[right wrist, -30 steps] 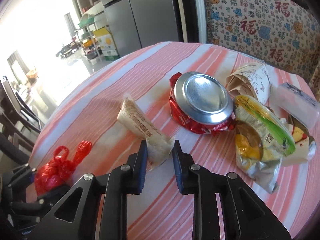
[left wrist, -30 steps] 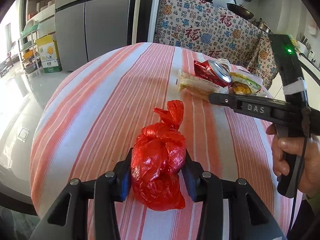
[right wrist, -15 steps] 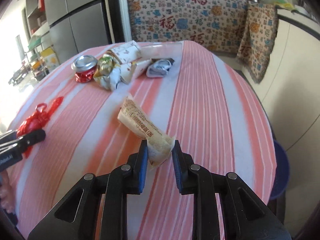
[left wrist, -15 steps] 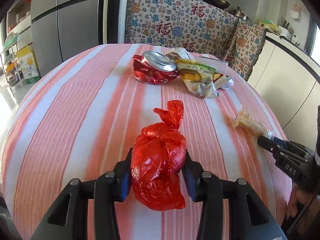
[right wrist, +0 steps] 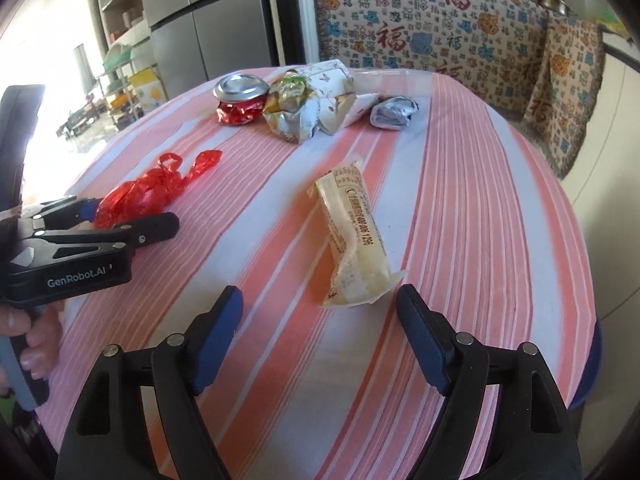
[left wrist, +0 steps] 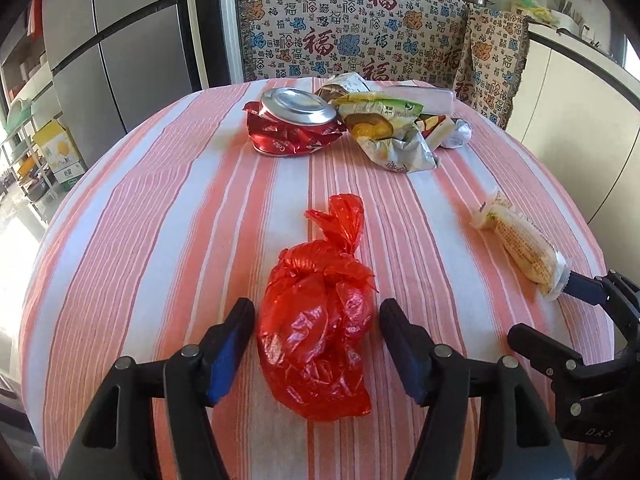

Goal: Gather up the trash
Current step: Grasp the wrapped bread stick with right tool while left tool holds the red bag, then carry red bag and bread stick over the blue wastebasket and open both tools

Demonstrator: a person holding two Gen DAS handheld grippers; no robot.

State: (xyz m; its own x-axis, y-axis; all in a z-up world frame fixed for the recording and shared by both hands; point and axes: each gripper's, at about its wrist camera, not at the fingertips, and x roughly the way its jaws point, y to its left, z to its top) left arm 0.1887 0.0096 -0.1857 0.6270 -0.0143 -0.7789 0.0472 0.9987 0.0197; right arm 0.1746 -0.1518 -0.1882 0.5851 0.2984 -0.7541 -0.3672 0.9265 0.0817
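Observation:
A knotted red plastic bag (left wrist: 318, 332) lies on the striped tablecloth (left wrist: 160, 220) between the fingers of my left gripper (left wrist: 316, 340), which is open around it without squeezing. A cream snack wrapper (right wrist: 354, 240) lies on the cloth just ahead of my right gripper (right wrist: 320, 320), which is open and empty. The bag (right wrist: 140, 196) and the left gripper (right wrist: 132, 224) also show at the left of the right wrist view. The wrapper (left wrist: 520, 250) shows at the right of the left wrist view.
At the far side of the round table lie a crushed red can (left wrist: 292, 128), a crumpled green and yellow snack bag (left wrist: 384, 128), a paper wrapper (right wrist: 328, 80) and a silver foil scrap (right wrist: 394, 112). A patterned cloth (left wrist: 360, 32) hangs behind. The table edge (right wrist: 584, 320) is at right.
Both grippers have opened. The red bag and the snack wrapper, which were clamped, now lie free on the cloth. Both grippers moved toward the near side of the table.

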